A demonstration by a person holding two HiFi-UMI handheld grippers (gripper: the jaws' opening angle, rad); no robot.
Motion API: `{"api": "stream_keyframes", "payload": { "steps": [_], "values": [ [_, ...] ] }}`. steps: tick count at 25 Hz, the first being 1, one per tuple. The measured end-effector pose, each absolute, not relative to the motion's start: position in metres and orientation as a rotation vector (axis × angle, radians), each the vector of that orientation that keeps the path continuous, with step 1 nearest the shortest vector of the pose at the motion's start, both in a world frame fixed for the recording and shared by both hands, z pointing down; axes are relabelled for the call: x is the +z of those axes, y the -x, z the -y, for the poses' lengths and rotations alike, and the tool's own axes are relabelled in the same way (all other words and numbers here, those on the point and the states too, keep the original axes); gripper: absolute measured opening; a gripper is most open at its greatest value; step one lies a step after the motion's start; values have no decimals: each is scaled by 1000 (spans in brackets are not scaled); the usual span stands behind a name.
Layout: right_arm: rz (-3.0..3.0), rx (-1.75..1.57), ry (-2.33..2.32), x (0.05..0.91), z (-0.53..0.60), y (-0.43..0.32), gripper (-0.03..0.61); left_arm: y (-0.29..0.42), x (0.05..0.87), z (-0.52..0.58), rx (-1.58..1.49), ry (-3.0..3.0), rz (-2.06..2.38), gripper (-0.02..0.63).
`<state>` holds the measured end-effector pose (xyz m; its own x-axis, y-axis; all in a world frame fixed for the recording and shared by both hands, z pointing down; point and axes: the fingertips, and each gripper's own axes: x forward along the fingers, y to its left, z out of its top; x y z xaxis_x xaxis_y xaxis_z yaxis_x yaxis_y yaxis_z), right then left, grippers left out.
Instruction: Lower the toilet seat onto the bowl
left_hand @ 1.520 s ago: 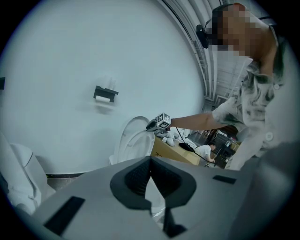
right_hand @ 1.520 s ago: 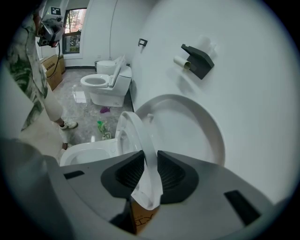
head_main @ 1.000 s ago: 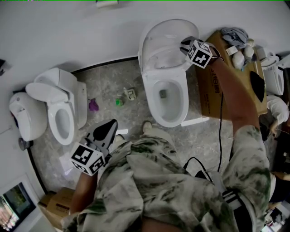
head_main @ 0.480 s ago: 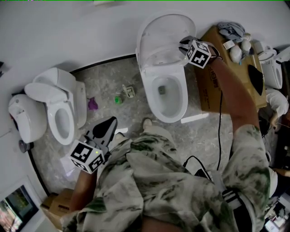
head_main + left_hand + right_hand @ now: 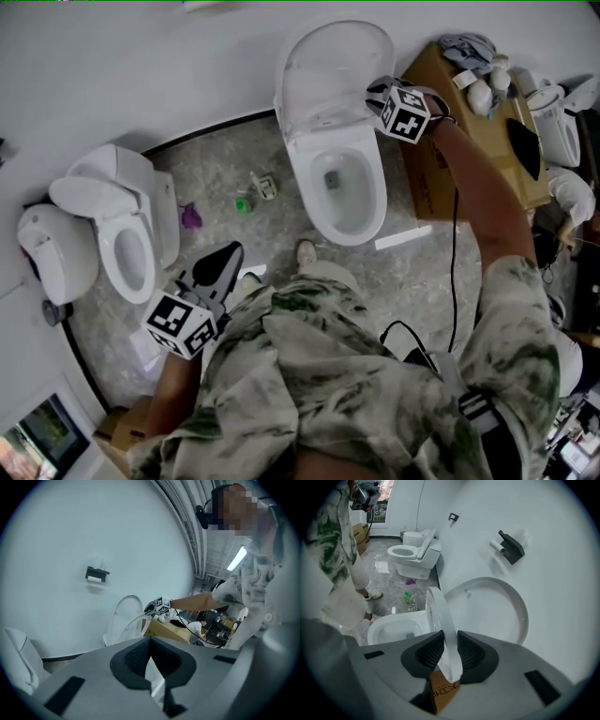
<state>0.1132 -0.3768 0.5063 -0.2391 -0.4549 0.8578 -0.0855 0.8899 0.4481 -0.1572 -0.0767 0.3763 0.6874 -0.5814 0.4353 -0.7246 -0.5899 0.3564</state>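
The white toilet stands against the wall with its lid (image 5: 337, 52) upright and its bowl (image 5: 349, 192) uncovered. The seat ring (image 5: 440, 613) is raised and tilted a little off the lid (image 5: 497, 609). My right gripper (image 5: 378, 94) is at the seat's right rim. In the right gripper view, that gripper (image 5: 449, 651) is shut on the rim, which runs edge-on between both pads. My left gripper (image 5: 223, 261) hangs low at the left, far from the toilet. In its own view, the left gripper (image 5: 150, 660) is shut with nothing in it.
A second toilet (image 5: 127, 234) and a white fixture (image 5: 54, 248) stand at the left. A cardboard box (image 5: 469, 141) with items on top sits right of the bowl. Small green (image 5: 246, 204) and purple (image 5: 192, 217) objects lie on the floor. A paper holder (image 5: 509, 546) is on the wall.
The head view has shifted, so the toilet sits higher and further left in the picture. My right gripper stays clamped on the seat rim. The left gripper has barely moved.
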Motion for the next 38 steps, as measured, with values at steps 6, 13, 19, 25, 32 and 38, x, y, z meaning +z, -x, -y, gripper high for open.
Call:
{"api": "stream_keyframes", "payload": {
  "steps": [6,13,19,25,32,38],
  "values": [
    [1783,-372,-421,509,359,-117,107,149,377,70,382,-2411,947,21],
    [1776,-378,-431,514,342,-120,109,150,378,66,391,-2420,907,21],
    [1768,-387,-424,519,321,-125,109,145,379,63,391,-2418,862,21],
    [1766,-394,-412,522,307,-126,112,139,379,64,395,-2423,824,21],
    [1766,-376,-398,533,283,-132,115,126,380,67,403,-2441,741,21],
    [1765,-365,-382,545,262,-137,118,112,385,66,422,-2456,682,21]
  ]
}}
